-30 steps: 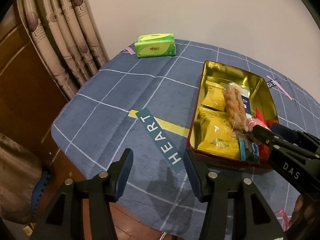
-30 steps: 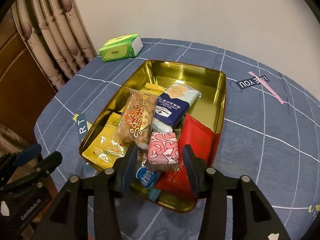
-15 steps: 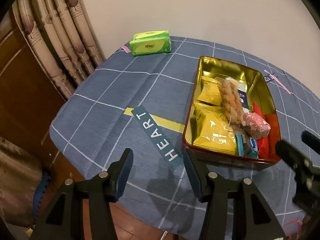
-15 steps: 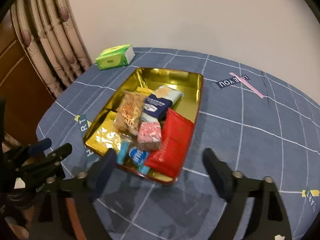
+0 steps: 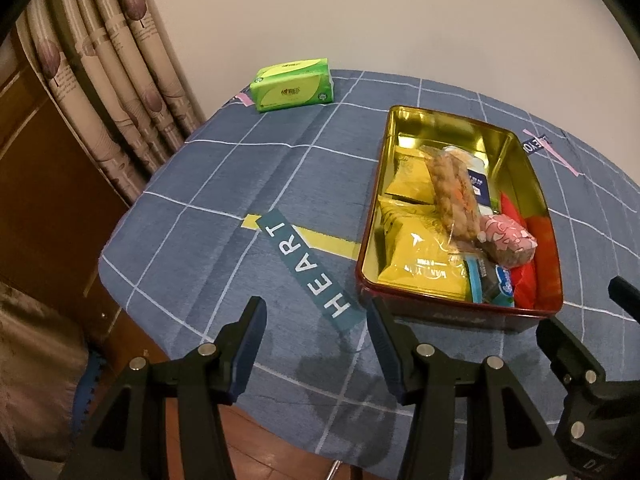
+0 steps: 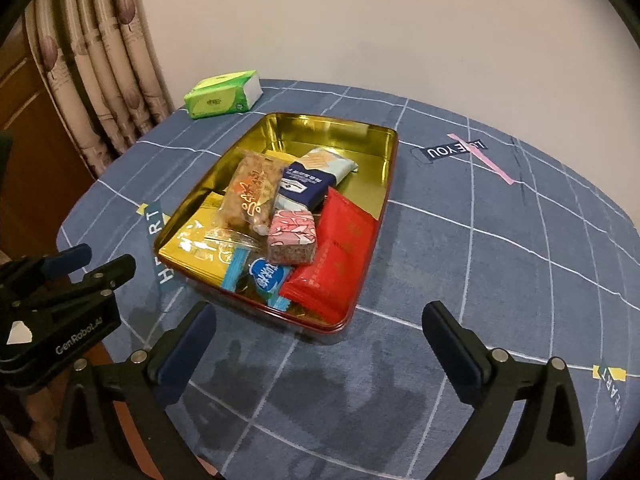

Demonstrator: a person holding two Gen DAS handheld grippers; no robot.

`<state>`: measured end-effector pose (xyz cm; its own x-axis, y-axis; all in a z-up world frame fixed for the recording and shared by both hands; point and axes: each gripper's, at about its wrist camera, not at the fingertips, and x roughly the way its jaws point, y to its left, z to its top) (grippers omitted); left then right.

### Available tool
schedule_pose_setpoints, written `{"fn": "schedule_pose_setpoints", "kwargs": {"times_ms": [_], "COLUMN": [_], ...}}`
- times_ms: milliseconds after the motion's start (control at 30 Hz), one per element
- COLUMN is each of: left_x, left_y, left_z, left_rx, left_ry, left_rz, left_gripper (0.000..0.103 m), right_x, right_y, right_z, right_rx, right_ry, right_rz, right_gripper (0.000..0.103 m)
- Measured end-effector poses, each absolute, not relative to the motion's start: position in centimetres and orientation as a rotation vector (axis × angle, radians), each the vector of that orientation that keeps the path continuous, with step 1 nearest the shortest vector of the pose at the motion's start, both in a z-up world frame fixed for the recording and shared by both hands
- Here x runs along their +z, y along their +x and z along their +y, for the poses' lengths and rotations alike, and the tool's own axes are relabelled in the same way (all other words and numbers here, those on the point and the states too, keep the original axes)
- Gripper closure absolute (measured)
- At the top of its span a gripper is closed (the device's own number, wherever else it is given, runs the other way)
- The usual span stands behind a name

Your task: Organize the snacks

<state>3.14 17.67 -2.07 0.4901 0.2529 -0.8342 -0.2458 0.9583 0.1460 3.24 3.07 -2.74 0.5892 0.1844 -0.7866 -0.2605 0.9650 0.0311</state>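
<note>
Right gripper (image 6: 318,332): black frame, blue-padded fingers (image 6: 450,340) spread to their widest and opening; nothing between them but cloth. It hovers over the near side of the bench, just short of the tin.

Left gripper (image 5: 316,330): same make, fingers (image 5: 250,334) partly apart, empty, hanging above the bench's near left edge beside the tin's near left corner.

Rectangular metal tin (image 6: 340,136): gold inside, dark red outside, lidless, lying on the bench between the two grippers and beyond them. Its far end is bare. Contents, crowded toward the near end:
- pink patterned wrapped block (image 6: 291,236), on top of the heap, centre
- clear packet of brown puffed snack with orange print (image 6: 250,196), left of centre
- dark blue and pale packet (image 6: 310,178), behind the block
- red foil packet (image 6: 336,254), right side
- yellow foil packets (image 6: 192,248), left side
- small blue-and-white sweet wrappers (image 6: 268,278), near end

Bench (image 6: 500,264): round, under a blue cloth with a white grid and word patches.

Green soft pack of tissues (image 6: 222,94): far left of the bench, well apart from the tin.

Patterned beige curtain (image 6: 100,52): behind the bench, at left.
</note>
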Motion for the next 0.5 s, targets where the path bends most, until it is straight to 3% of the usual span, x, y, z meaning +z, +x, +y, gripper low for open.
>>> {"fn": "schedule_pose_setpoints", "kwargs": {"times_ms": [500], "left_x": [-2.37], "left_y": [3.10], "left_z": [17.67], "left_rx": [0.309], "left_ry": [0.014], "left_rz": [1.023], "left_gripper": [0.050], "right_x": [-3.73], "right_y": [3.38], "right_z": [3.42], "right_rx": [0.247], "right_ry": [-0.093], "right_rz": [0.944], "right_gripper": [0.001]}}
